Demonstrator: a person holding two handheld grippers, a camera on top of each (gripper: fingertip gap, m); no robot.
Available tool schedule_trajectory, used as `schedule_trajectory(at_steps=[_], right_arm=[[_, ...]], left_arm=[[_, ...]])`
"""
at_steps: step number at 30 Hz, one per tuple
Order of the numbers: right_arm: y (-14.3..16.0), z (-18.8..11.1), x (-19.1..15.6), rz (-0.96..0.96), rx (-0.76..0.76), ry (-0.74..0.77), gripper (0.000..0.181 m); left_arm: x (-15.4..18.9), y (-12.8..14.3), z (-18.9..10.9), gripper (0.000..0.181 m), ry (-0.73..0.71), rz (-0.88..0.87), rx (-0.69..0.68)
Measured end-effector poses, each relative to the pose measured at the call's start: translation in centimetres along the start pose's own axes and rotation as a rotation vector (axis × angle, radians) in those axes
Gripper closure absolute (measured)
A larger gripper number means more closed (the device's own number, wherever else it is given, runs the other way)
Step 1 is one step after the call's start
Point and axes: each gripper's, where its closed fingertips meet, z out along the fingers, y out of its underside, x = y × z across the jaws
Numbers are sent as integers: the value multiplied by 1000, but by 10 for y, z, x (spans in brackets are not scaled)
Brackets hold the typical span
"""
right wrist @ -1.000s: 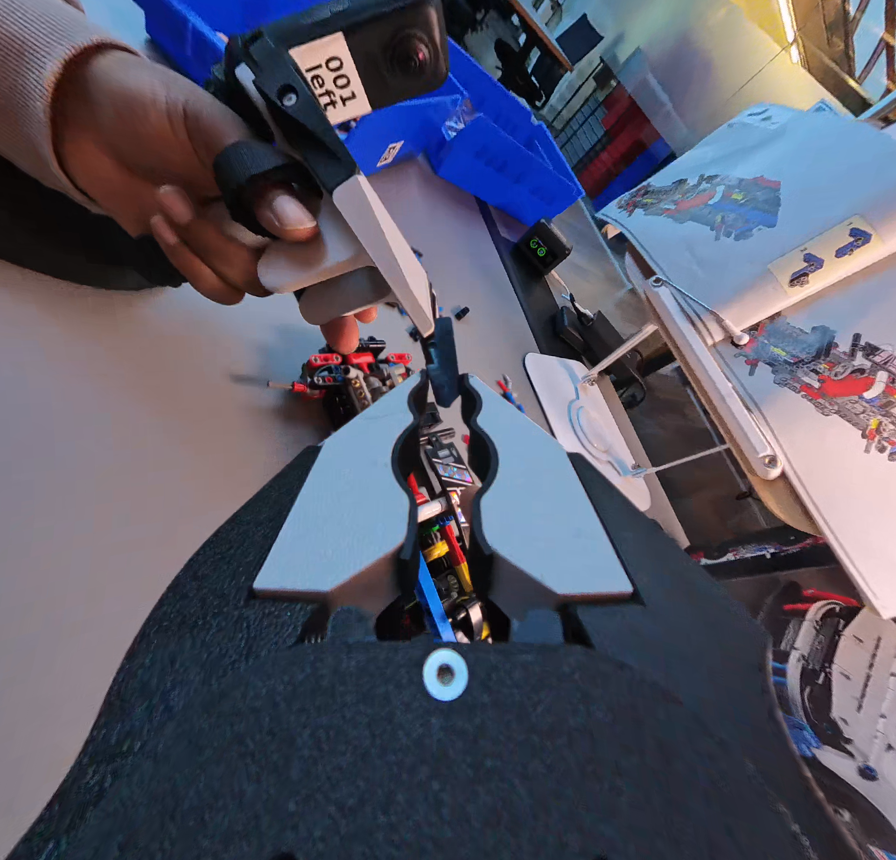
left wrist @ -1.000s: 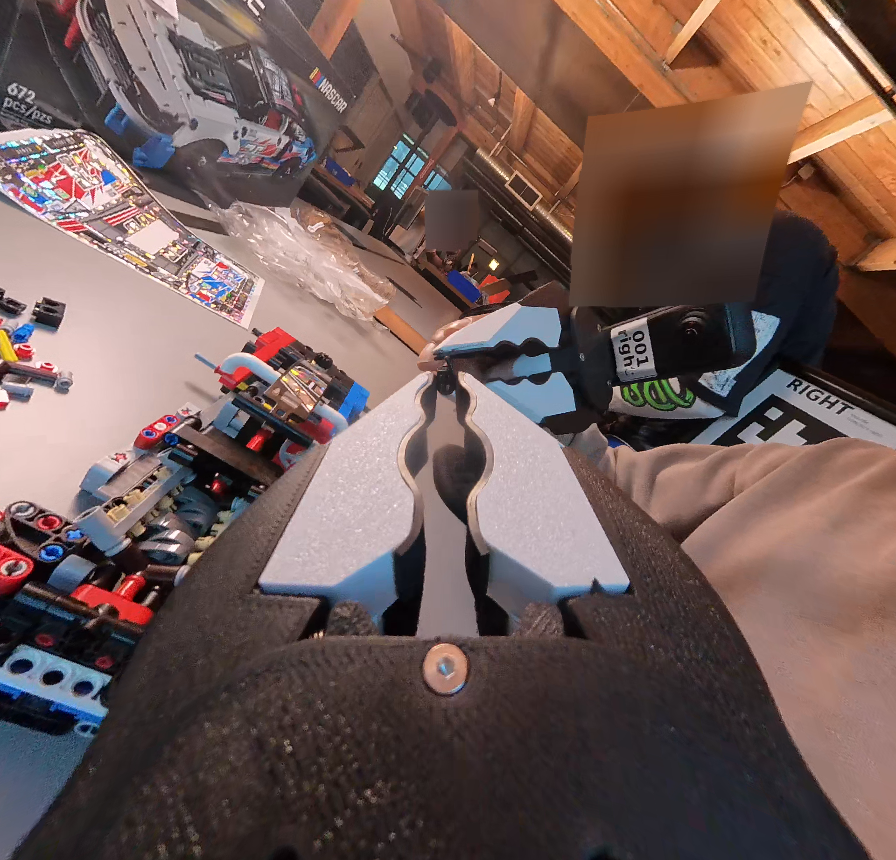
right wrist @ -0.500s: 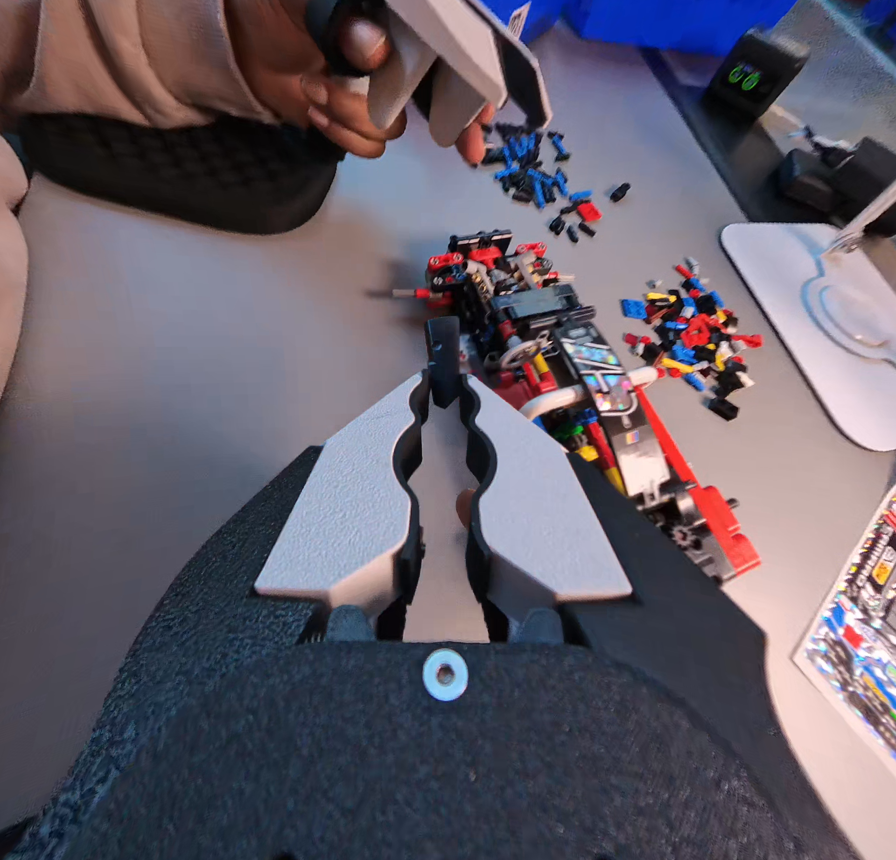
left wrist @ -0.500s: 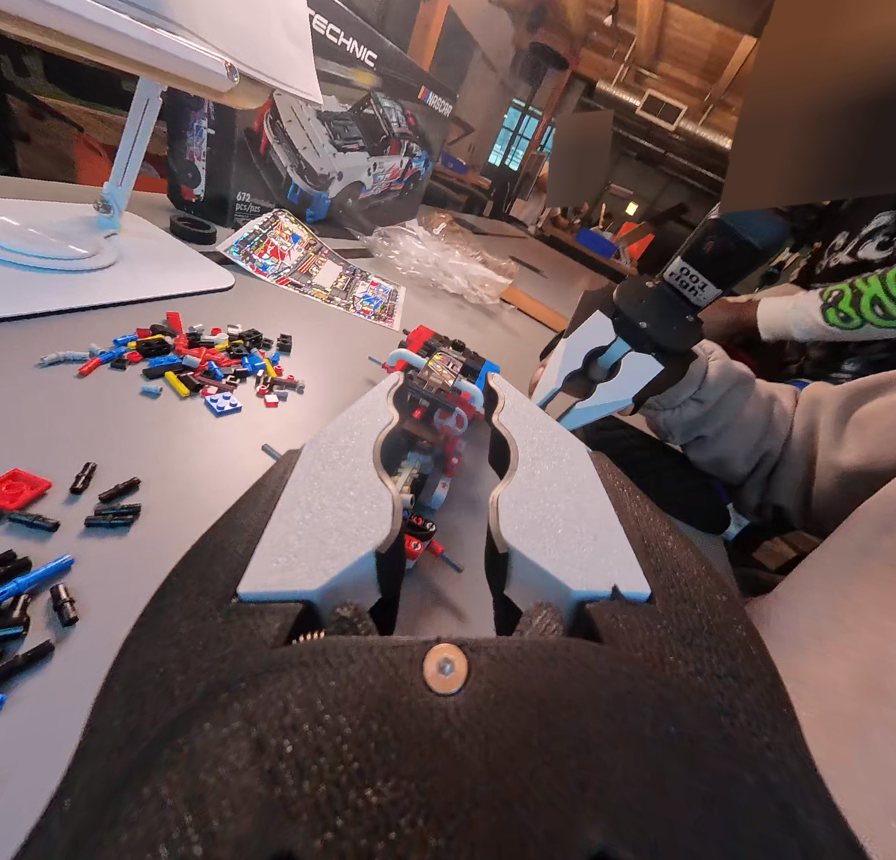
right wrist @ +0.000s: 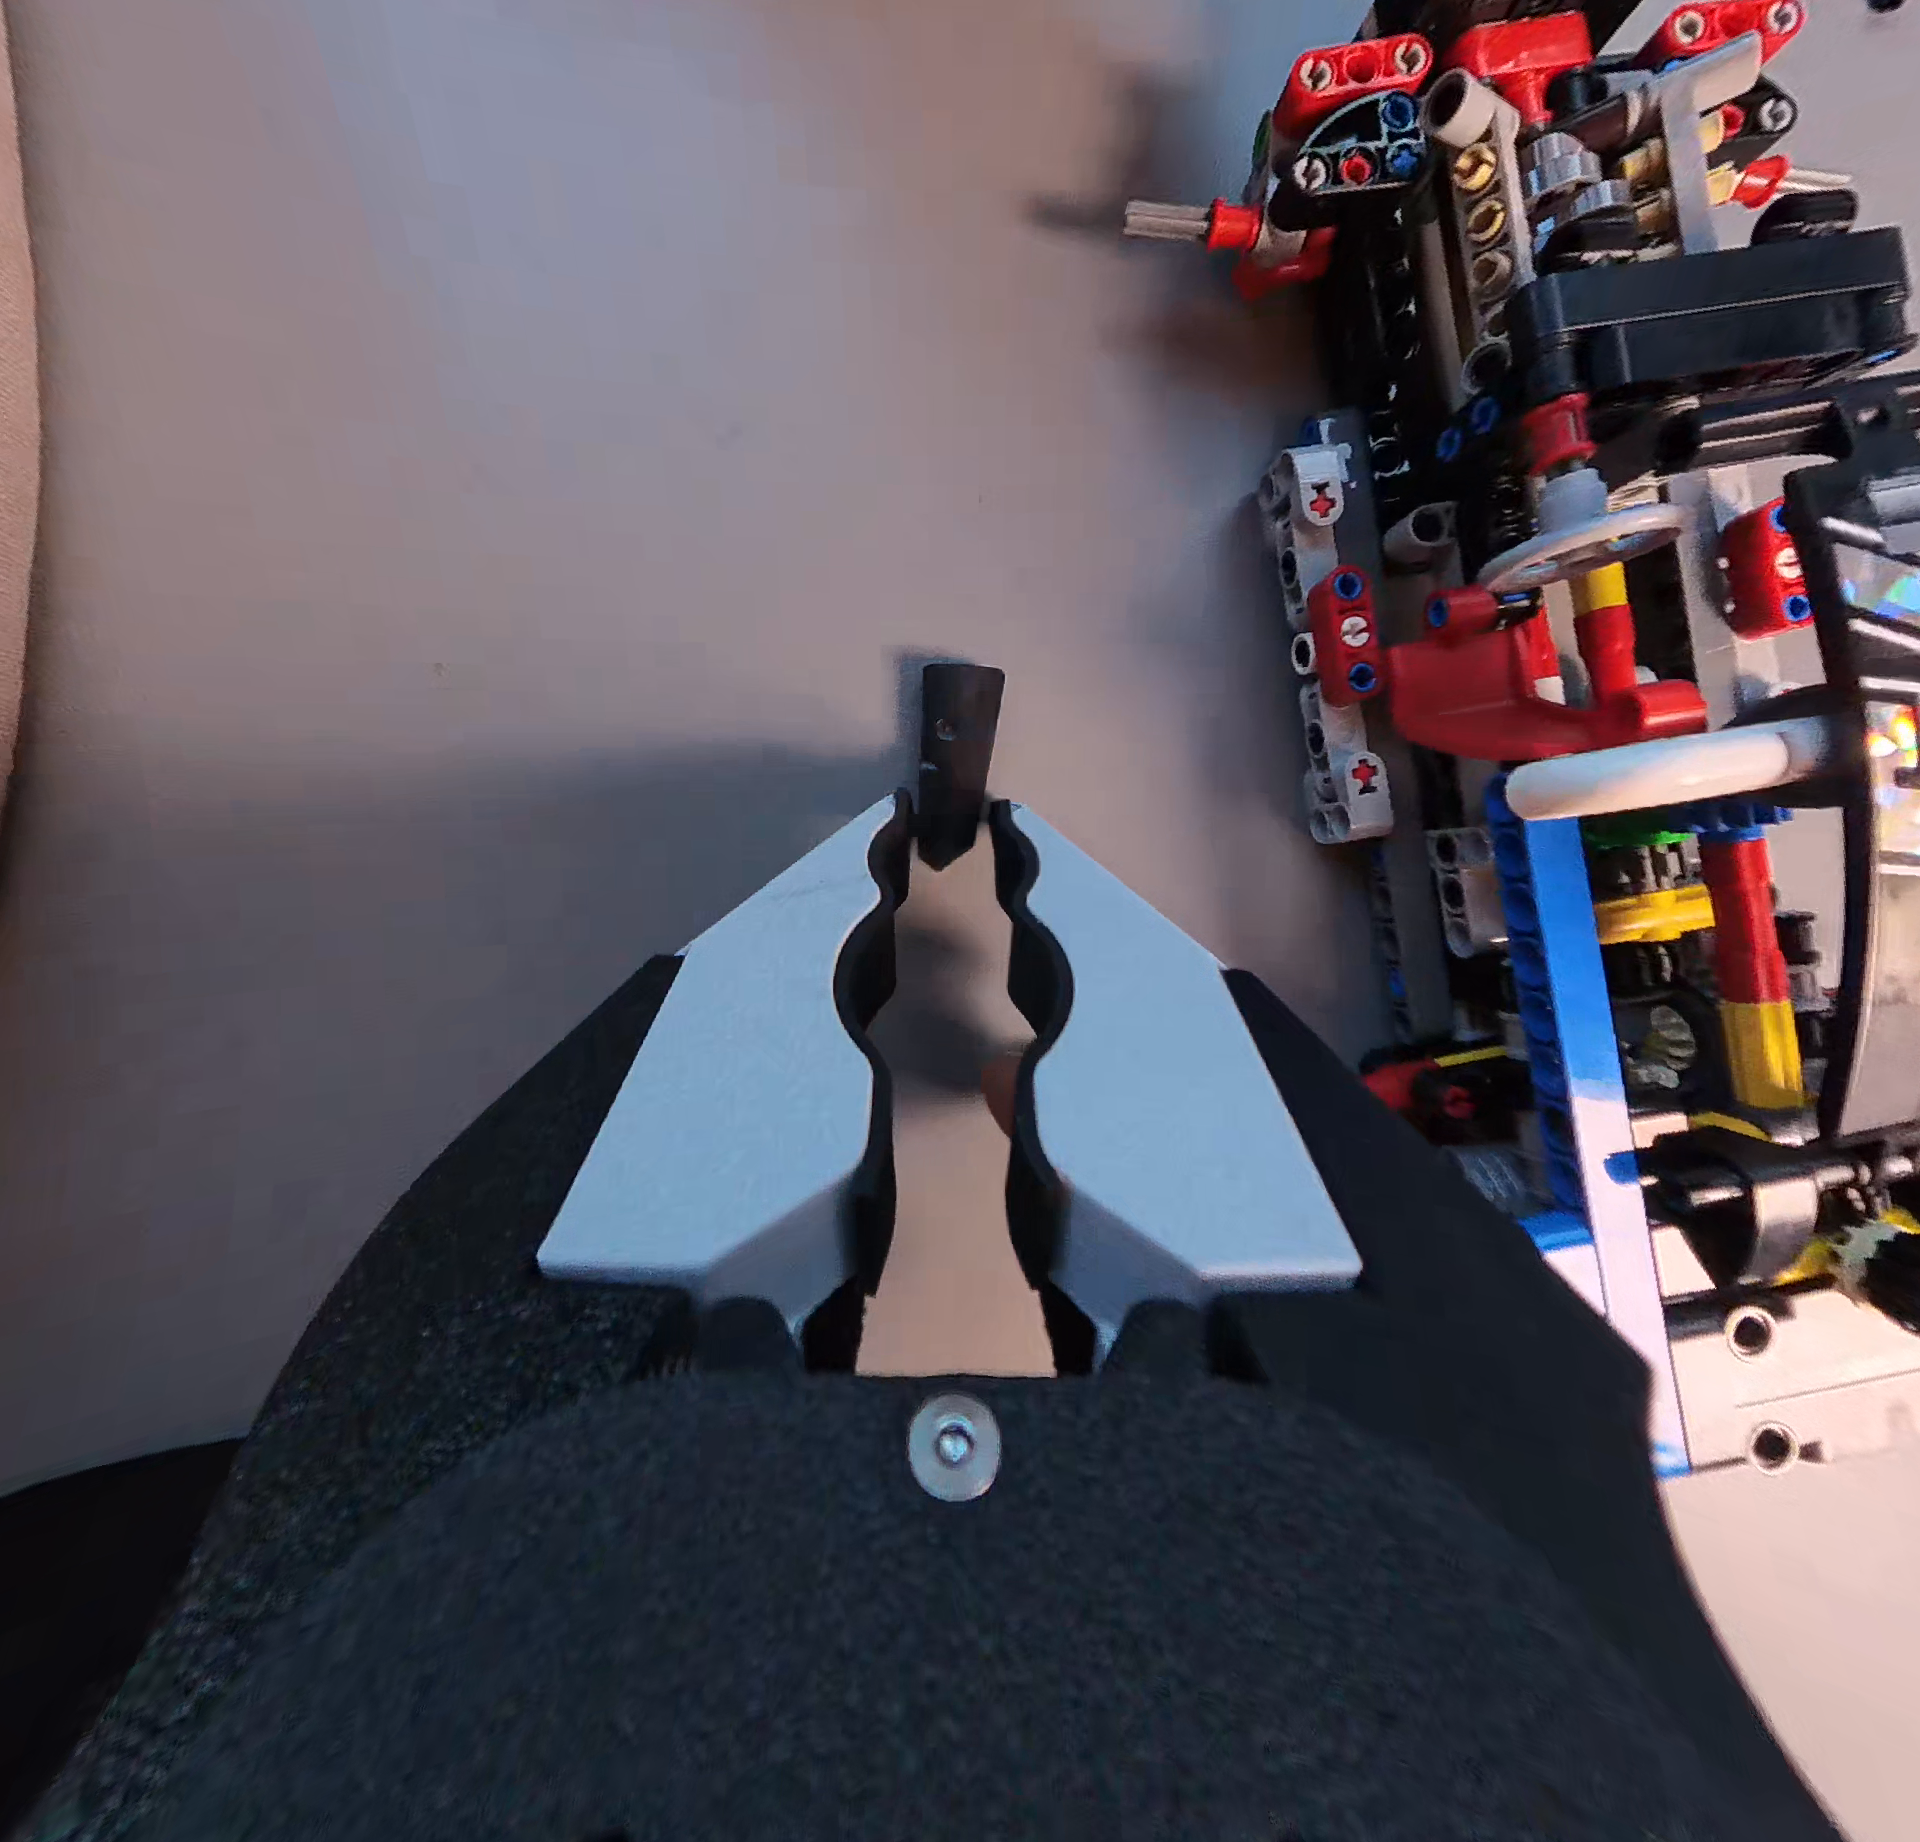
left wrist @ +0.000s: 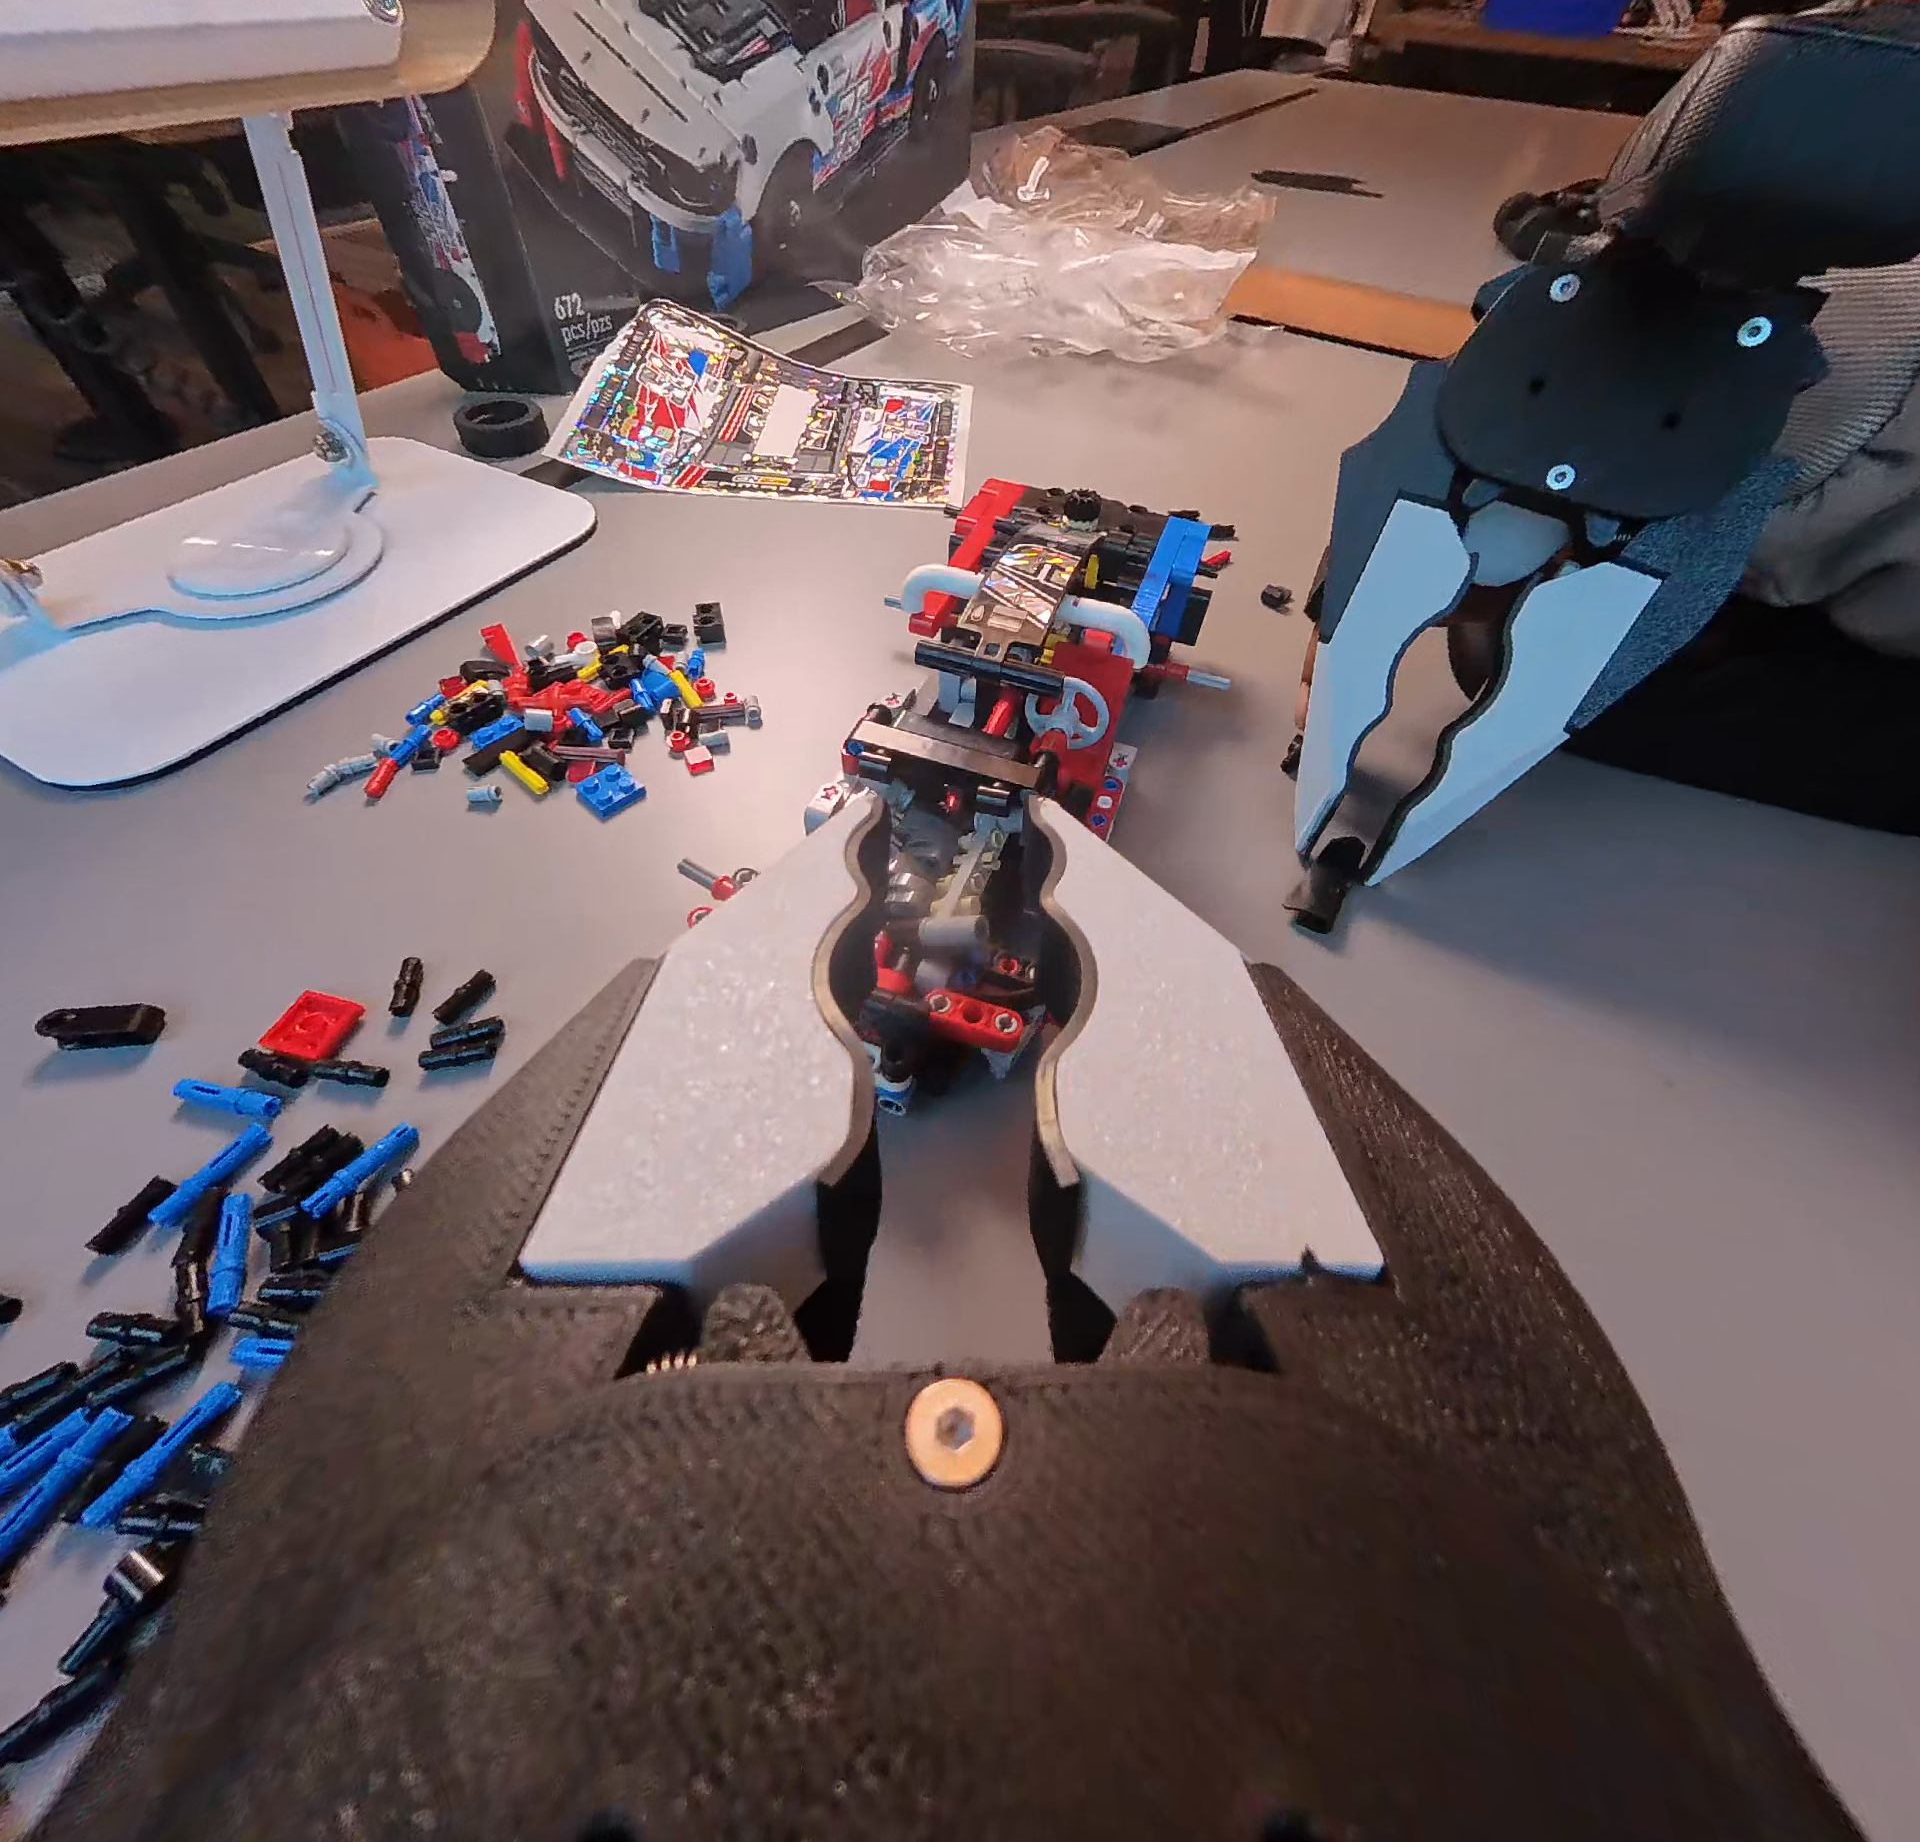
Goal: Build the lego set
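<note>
The part-built lego car chassis [left wrist: 1049,649], red, black and blue, lies on the grey table [left wrist: 1455,1013]. My left gripper [left wrist: 951,816] is open, and the chassis's near end shows in the gap between its jaws. My right gripper [right wrist: 948,821] is shut on a small black lego piece [right wrist: 958,743] and holds it low over the table, left of the chassis [right wrist: 1558,545]. In the left wrist view the right gripper [left wrist: 1340,857] stands to the right of the chassis with the black piece [left wrist: 1322,893] at its tips.
A pile of mixed loose pieces [left wrist: 561,712] lies left of the chassis. Blue and black pins [left wrist: 208,1252] lie at the near left. A sticker sheet [left wrist: 769,410], the set's box [left wrist: 727,130], a plastic bag [left wrist: 1060,254], a black tyre [left wrist: 501,426] and a white stand base [left wrist: 260,566] sit farther back. Across from one pair of fingers to the other is roughly 15 centimetres.
My left gripper has swung away from the right gripper, down over the chassis, and opened wider. My right gripper has dropped to the table beside the chassis, still holding the black piece.
</note>
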Motion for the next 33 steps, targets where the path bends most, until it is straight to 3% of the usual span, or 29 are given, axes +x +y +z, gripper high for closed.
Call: schedule_trajectory(at_steps=[4,9,10,11,15,18,22,25,28,30,33], right_arm=[[-11,-14,2,23,113,27,158],[-40,-80,40,161,544,256,157],[-38,-97,55,201,621,350,163],[-31,-114,72,250,680,453,180],[11,-156,125,454,742,676,181],[38,-176,161,515,717,812,177],[70,-172,211,573,581,851,146],[115,-138,246,659,315,766,123],[142,-98,255,719,88,577,98],[153,-81,260,745,-12,493,89],[154,-79,272,762,-49,455,87]], left_arm=[[-5,0,-2,158,-19,-18,10],[-16,-3,-8,158,-61,-45,36],[-19,-3,-9,158,-68,-53,43],[-20,-4,-9,158,-71,-64,50],[-23,-6,-10,158,-71,-102,81],[-25,-7,-10,158,-88,-99,98],[-32,-13,-12,153,-149,-69,142],[-37,-17,-17,151,-191,-42,168],[-42,-17,-19,151,-220,-31,174],[-46,-15,-19,151,-228,-37,166],[-50,-12,-19,151,-232,-41,156]])
